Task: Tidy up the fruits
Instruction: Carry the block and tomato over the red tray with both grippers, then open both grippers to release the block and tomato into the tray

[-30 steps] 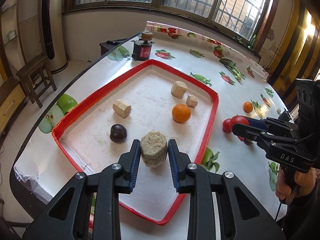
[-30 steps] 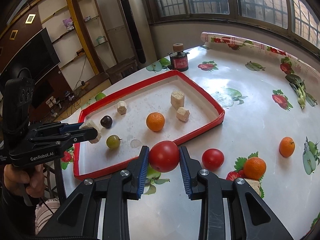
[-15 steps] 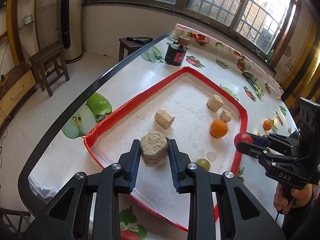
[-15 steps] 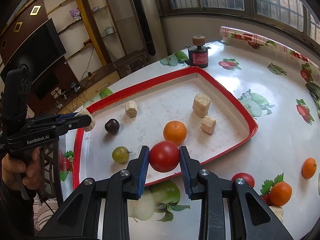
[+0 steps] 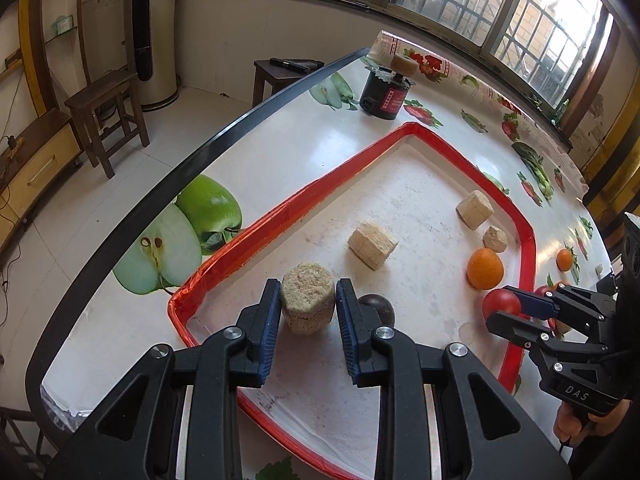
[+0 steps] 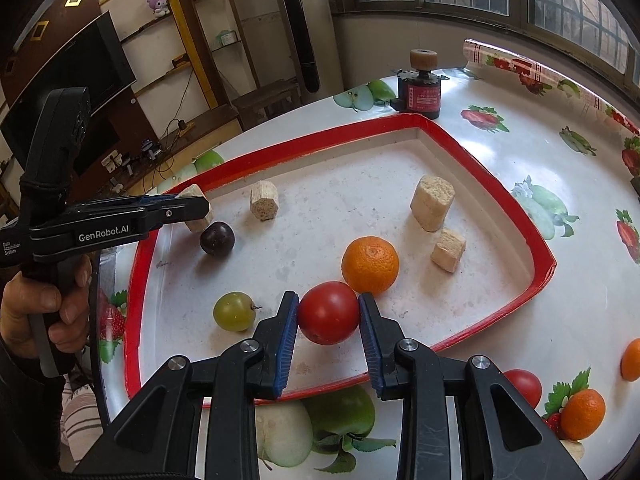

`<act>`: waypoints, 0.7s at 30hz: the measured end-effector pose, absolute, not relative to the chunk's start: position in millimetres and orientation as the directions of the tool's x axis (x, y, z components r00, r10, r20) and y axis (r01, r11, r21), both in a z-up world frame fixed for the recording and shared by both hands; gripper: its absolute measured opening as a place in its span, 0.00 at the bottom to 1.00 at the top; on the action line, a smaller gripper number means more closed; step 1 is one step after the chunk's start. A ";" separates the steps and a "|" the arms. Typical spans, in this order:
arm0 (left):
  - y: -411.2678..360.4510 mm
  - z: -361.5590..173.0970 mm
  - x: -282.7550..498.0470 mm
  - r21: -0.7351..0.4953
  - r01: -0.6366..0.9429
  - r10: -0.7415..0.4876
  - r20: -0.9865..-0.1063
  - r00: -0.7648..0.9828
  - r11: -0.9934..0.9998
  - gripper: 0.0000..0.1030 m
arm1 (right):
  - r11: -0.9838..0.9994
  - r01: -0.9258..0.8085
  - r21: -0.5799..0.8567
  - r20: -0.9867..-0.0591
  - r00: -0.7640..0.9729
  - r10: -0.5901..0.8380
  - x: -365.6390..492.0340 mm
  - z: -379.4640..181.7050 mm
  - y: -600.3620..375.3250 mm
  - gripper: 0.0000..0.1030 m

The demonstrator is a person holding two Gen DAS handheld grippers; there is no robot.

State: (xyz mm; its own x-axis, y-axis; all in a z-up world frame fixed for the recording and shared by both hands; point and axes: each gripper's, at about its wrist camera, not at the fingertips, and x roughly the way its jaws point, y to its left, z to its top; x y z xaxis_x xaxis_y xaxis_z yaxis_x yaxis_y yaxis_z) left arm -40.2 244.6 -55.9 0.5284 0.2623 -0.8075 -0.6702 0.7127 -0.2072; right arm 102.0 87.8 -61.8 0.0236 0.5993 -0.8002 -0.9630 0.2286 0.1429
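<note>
Left wrist view: left gripper (image 5: 307,309) pinches a tan block (image 5: 307,303) above the near corner of the red tray (image 5: 526,248), likely to set it down inside or clear it out from among the fruit. Right wrist view: right gripper (image 6: 328,314) clamps a tomato (image 6: 328,313) over the tray beside an orange (image 6: 370,265), probably to group fruit together.

A tray (image 6: 540,276) sits on the table (image 6: 520,152), a jar (image 6: 420,96) just behind its far corner. Inside lie an orange (image 6: 370,266), a plum (image 6: 217,239), a grape (image 6: 234,311) and three blocks (image 6: 432,202). Right of the tray, more oranges (image 6: 582,414) and a tomato (image 6: 524,386) rest on the table.
</note>
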 end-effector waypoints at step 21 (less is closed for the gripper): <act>227.4 -42.0 -41.8 -0.135 -0.690 0.322 -0.809 0.491 0.712 0.39 | 0.249 -0.962 0.114 -0.779 0.069 0.623 96.7 -44.7 68.4 0.46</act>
